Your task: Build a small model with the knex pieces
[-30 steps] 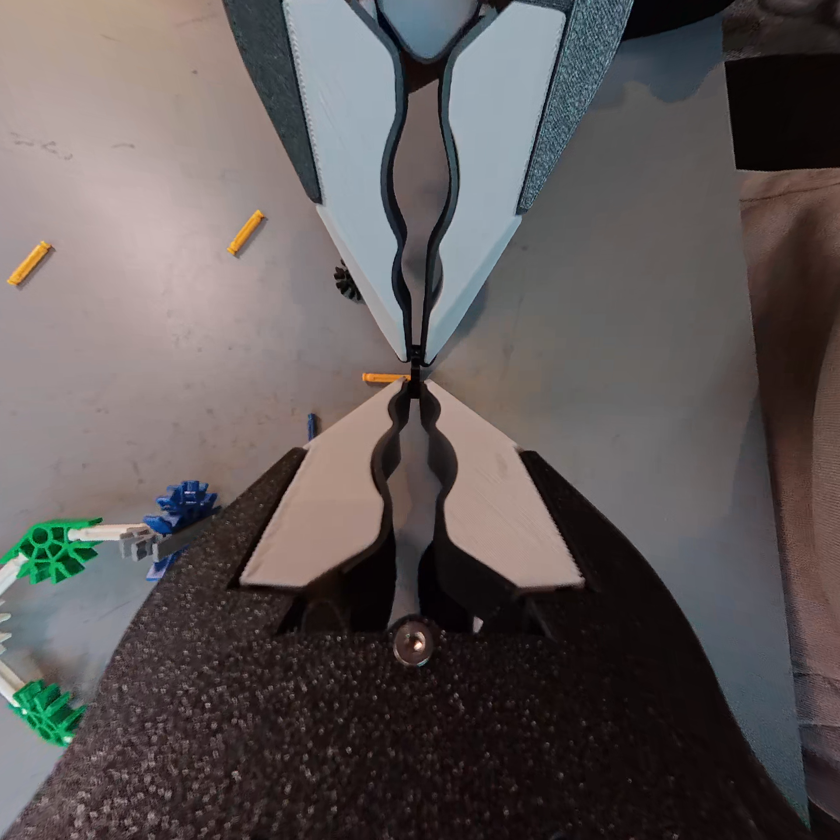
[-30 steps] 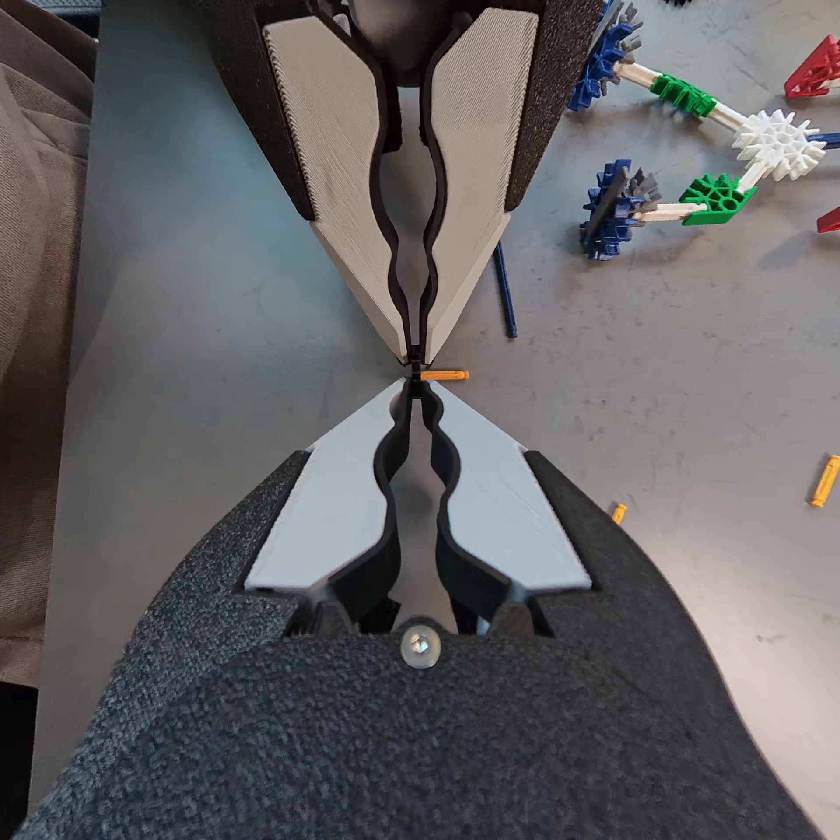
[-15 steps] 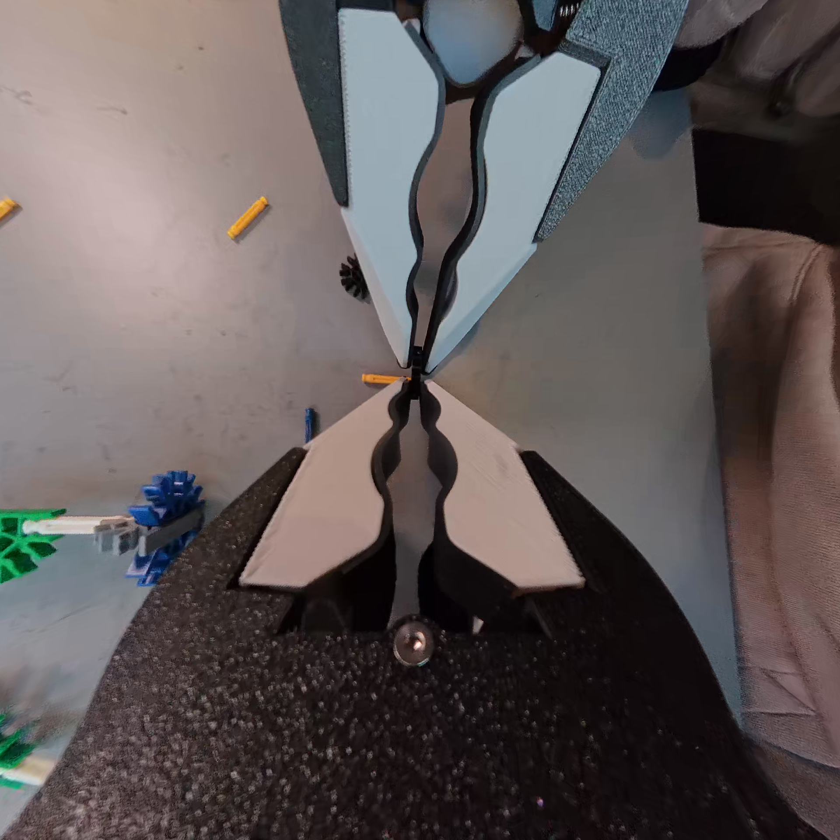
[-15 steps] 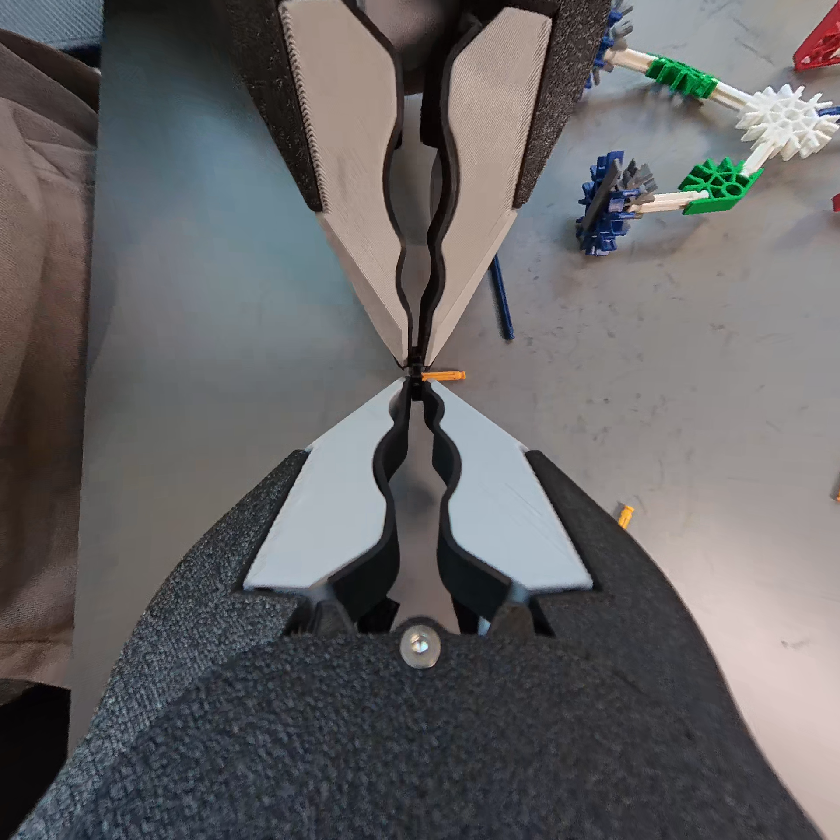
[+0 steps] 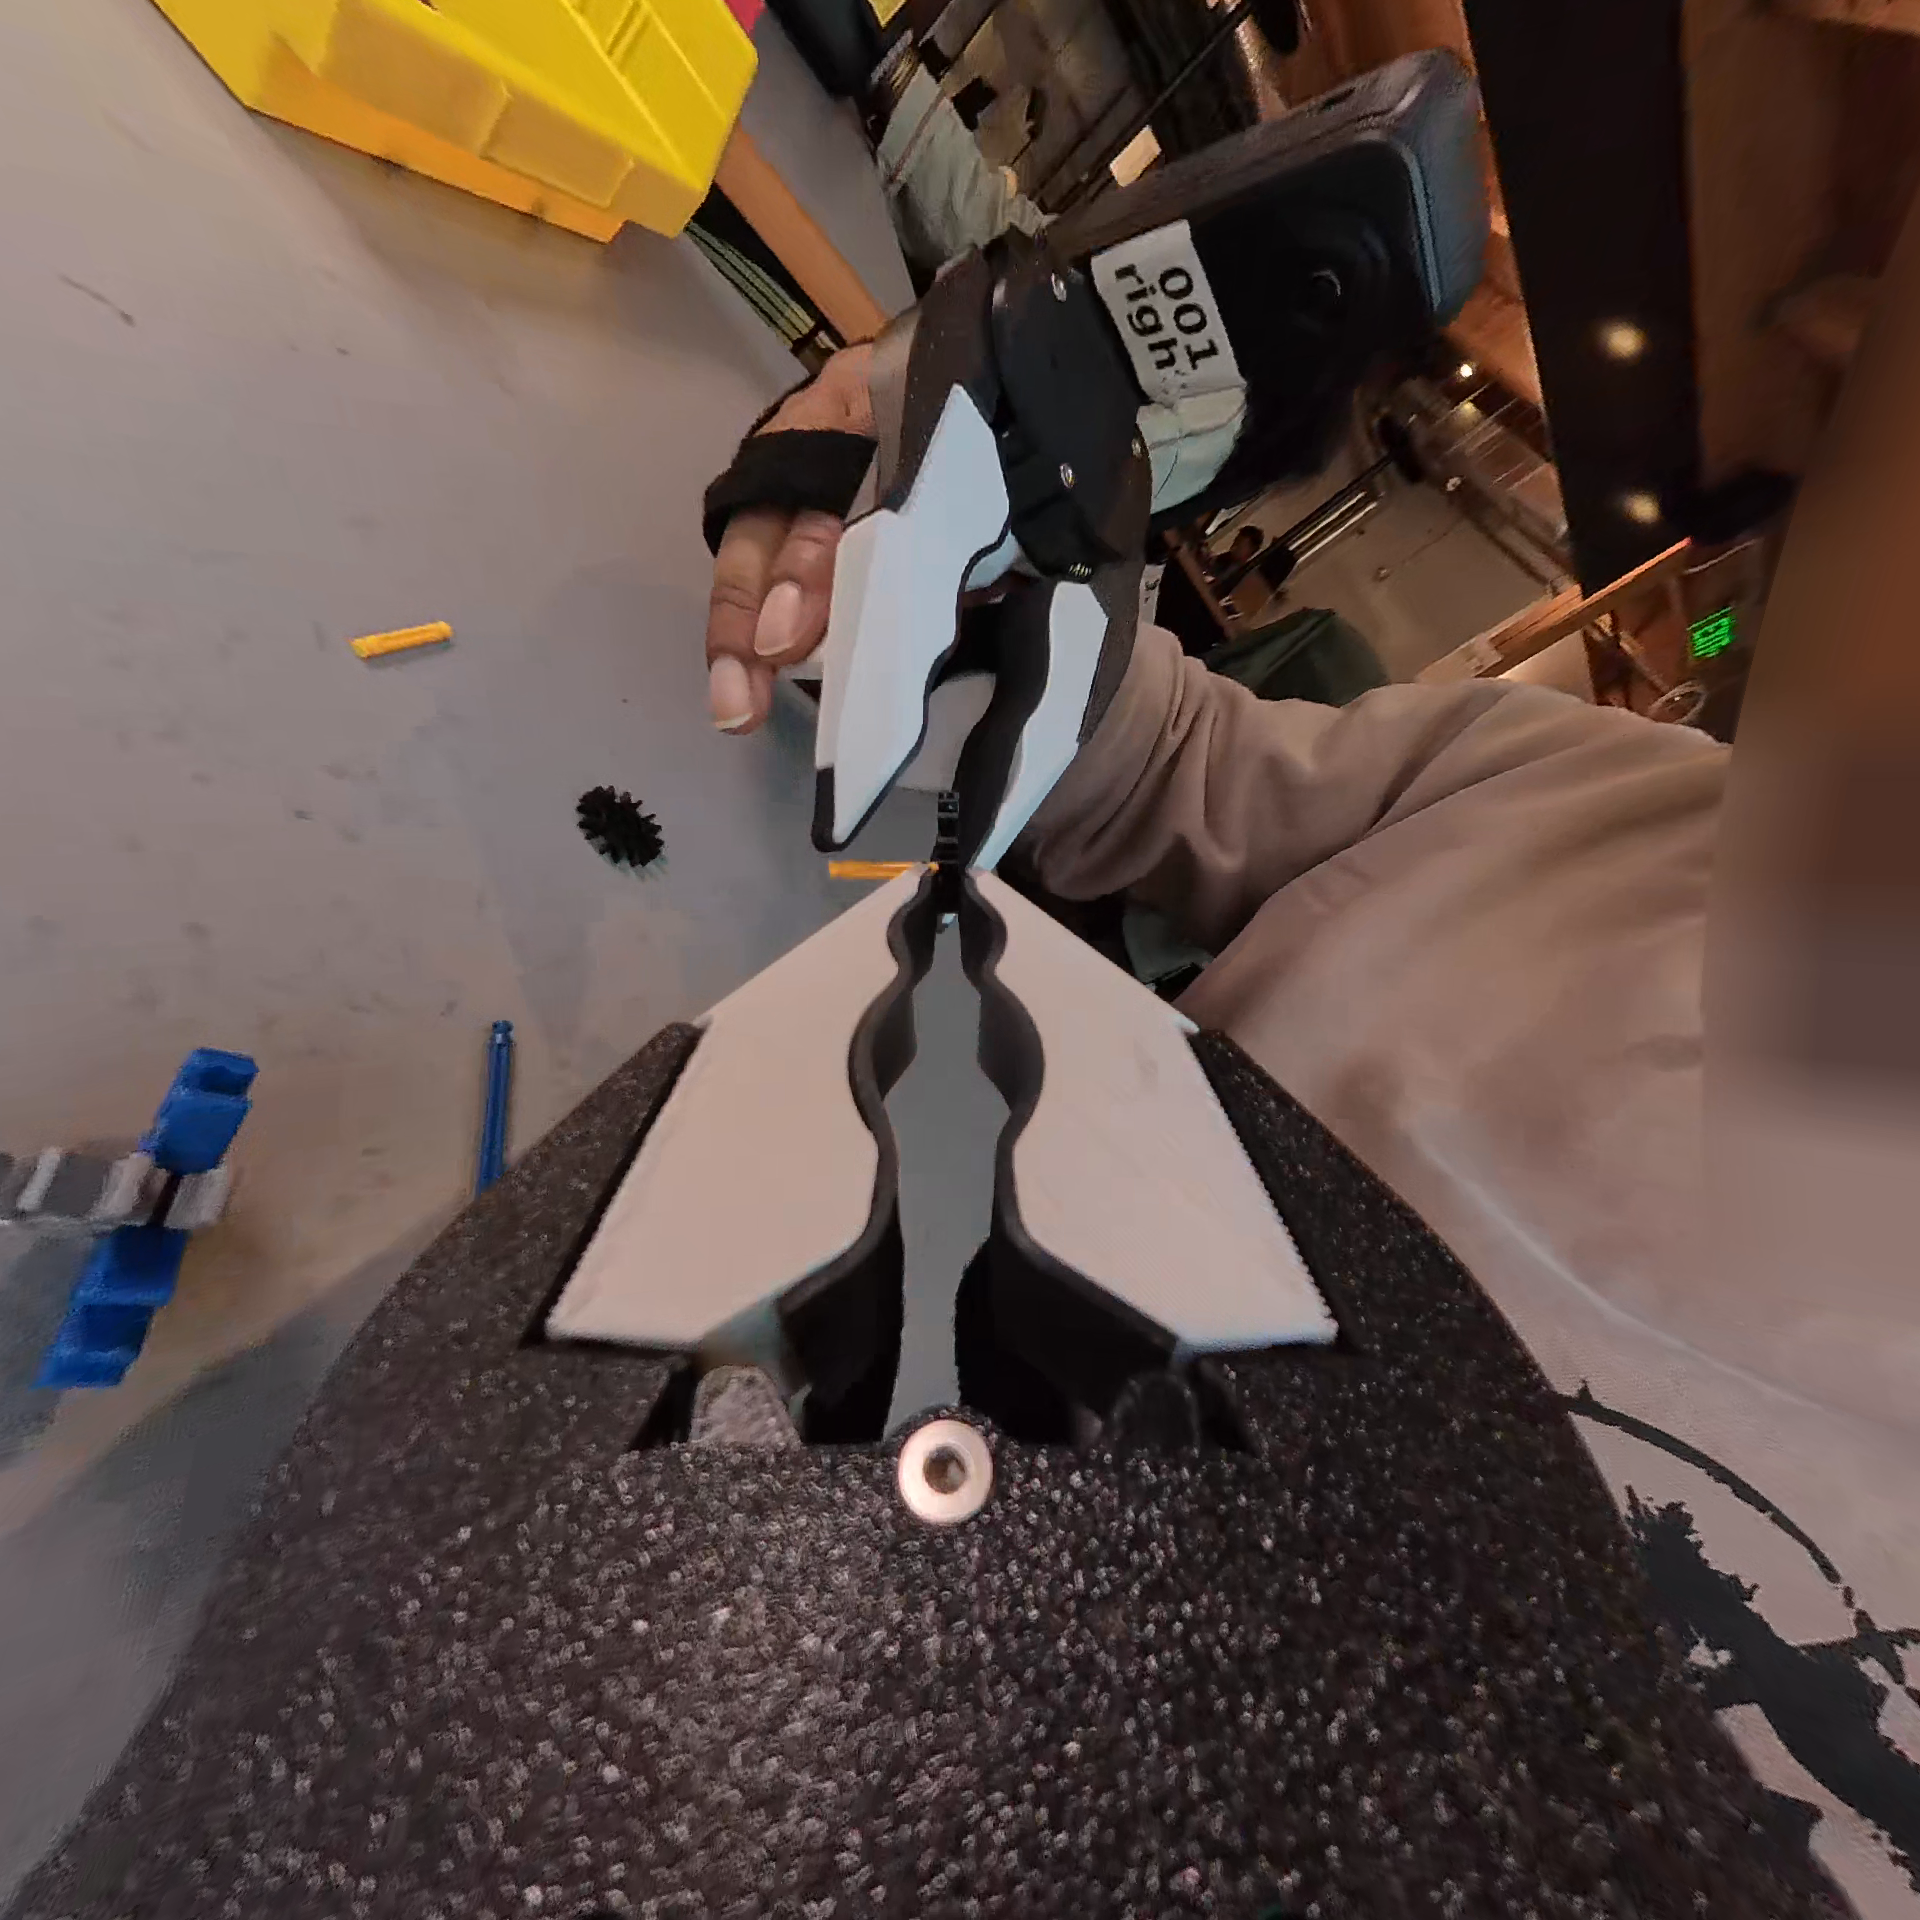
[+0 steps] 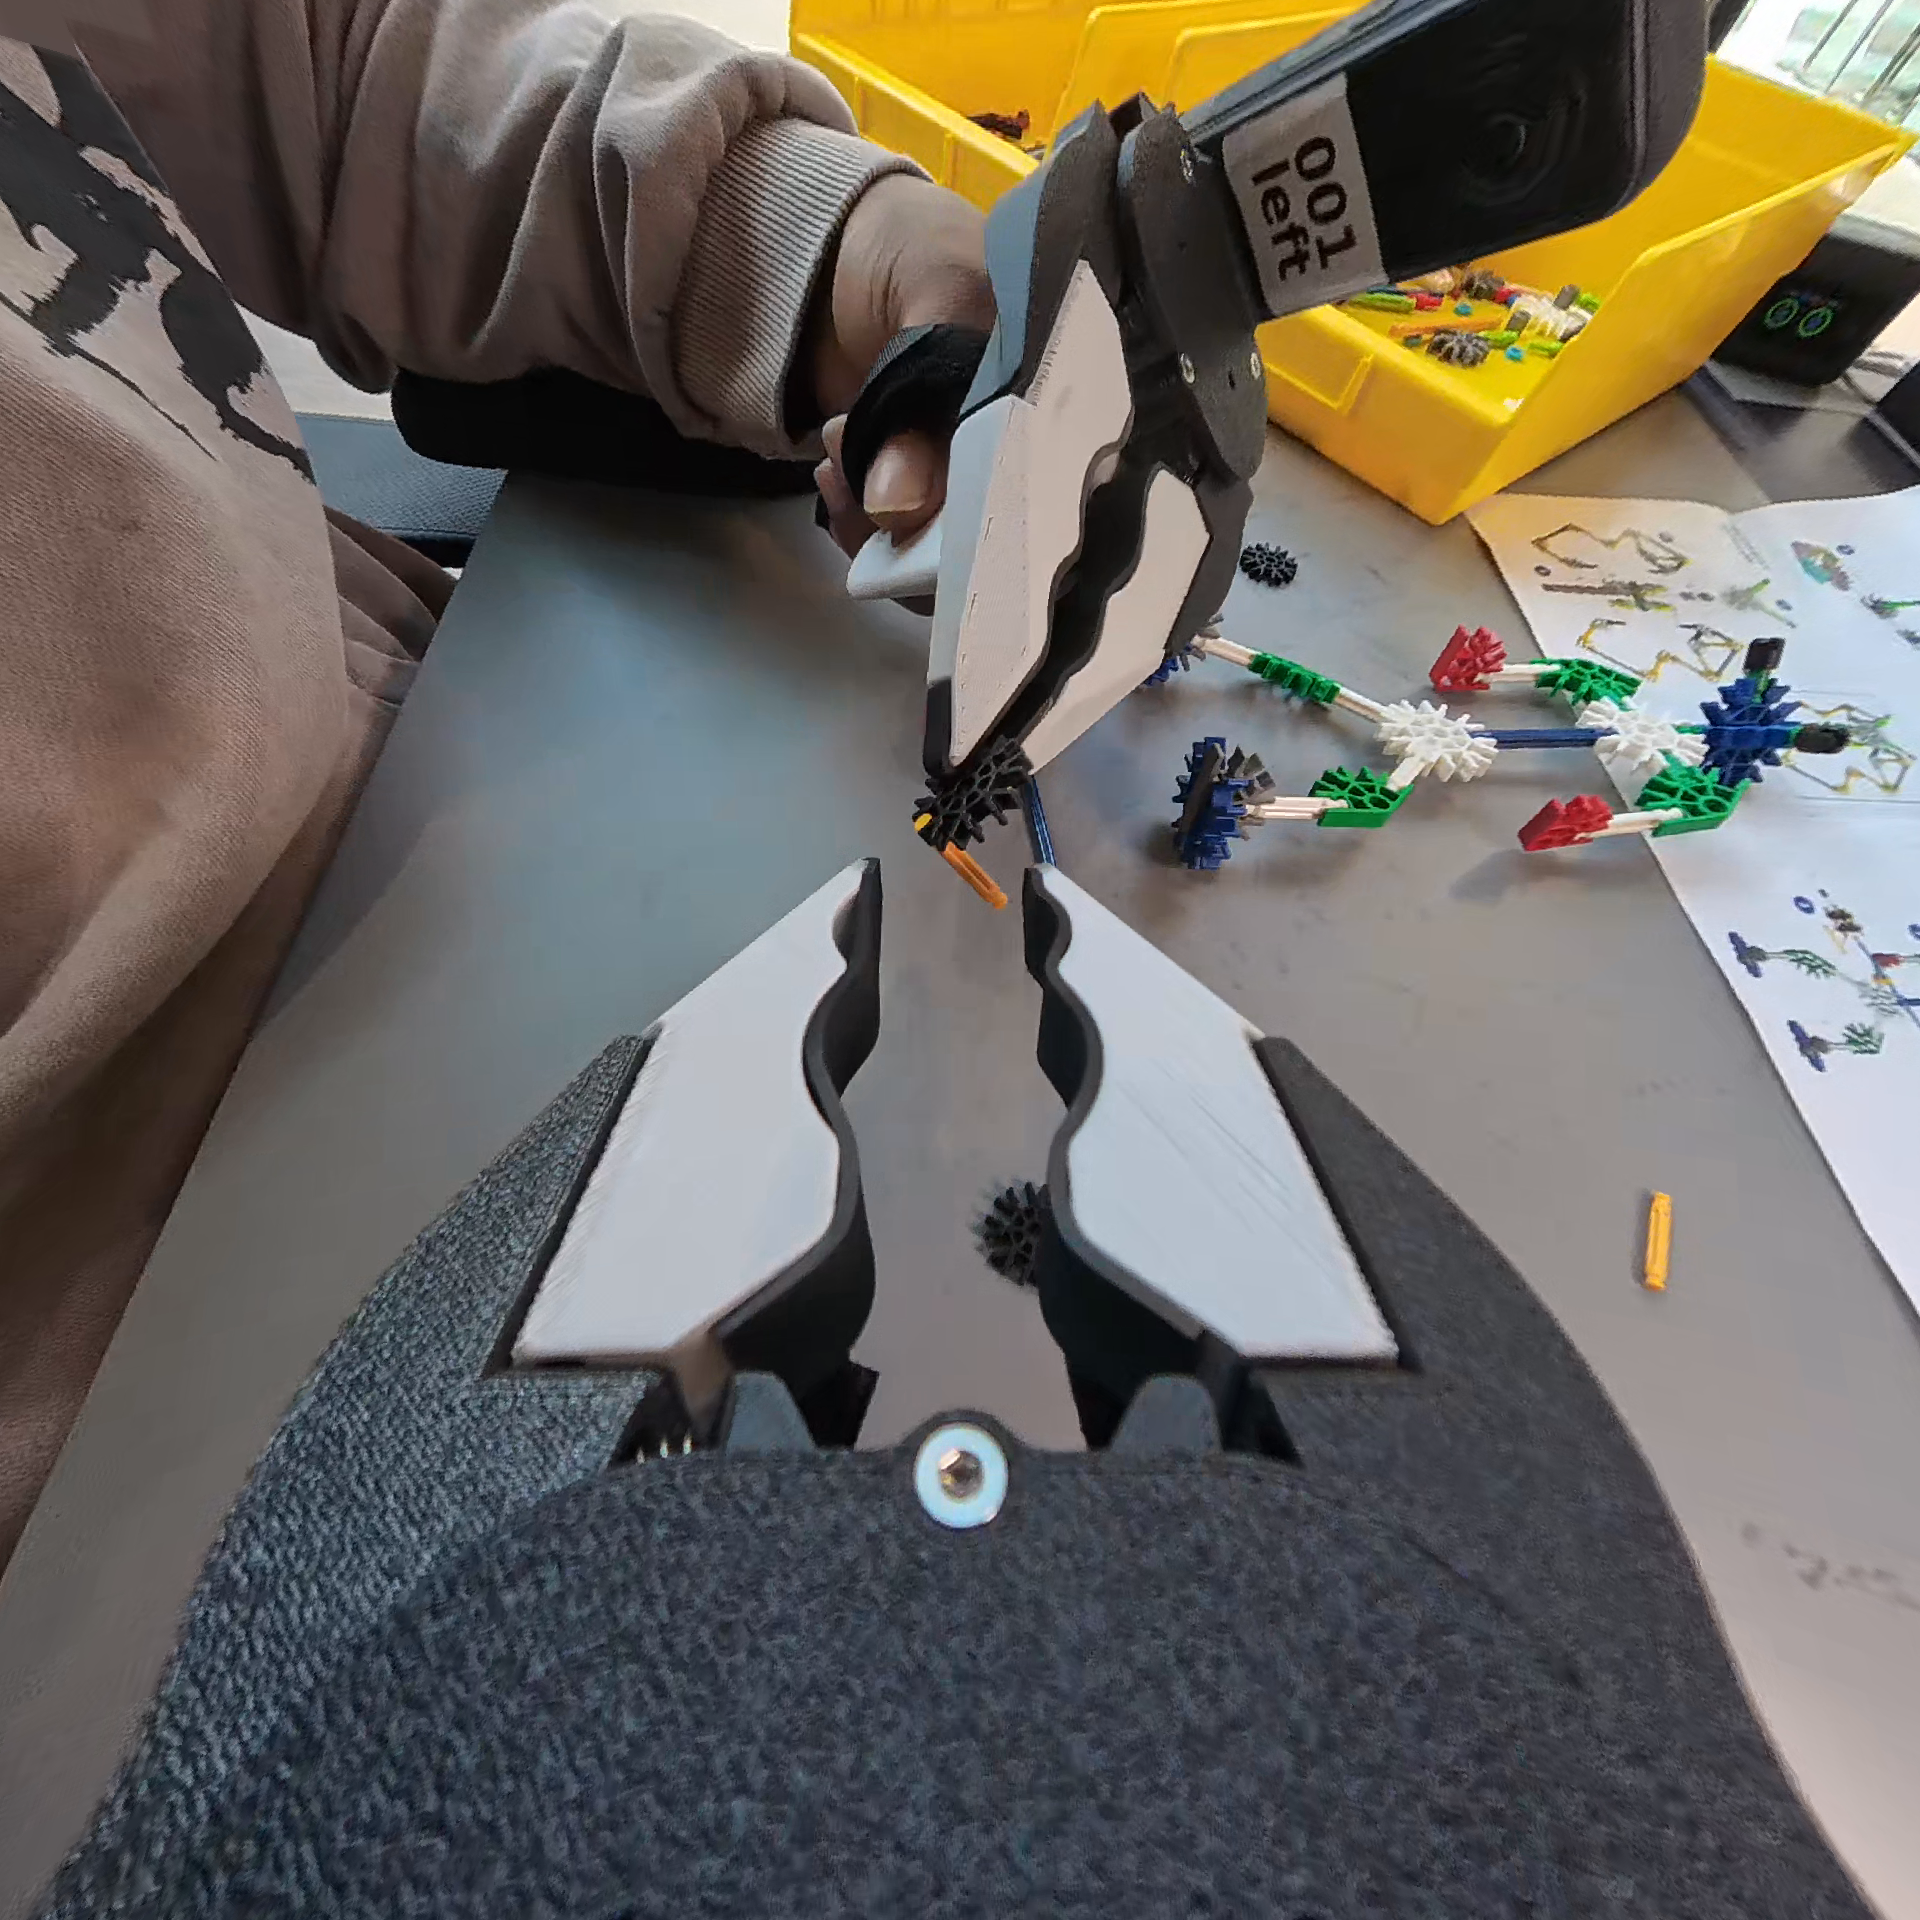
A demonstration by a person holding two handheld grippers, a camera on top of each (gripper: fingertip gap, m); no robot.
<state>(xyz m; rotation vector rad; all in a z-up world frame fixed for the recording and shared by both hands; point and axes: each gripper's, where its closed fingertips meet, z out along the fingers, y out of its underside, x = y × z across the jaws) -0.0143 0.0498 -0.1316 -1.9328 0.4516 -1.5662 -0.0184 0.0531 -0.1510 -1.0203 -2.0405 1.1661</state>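
My left gripper (image 6: 977, 764), centre frame, clamps a black snowflake connector (image 6: 971, 802) carrying an orange rod (image 6: 975, 875); my right gripper (image 6: 951, 883) stands apart below it, empty.

black toothed connector (image 6: 971, 797), orange rod (image 6: 974, 873) attached

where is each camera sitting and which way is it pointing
left wrist view: on the left gripper, looking along its shut jaws over the grey table at the right gripper; the right hand and beige right sleeve show.
right wrist view: on the right gripper, jaws open, facing the left gripper, the yellow plastic bin and the colourful rod-and-connector toy model; the left hand and left sleeve show.
shared: the black spiked plastic connector with a short orange plastic rod, in the left jaws.
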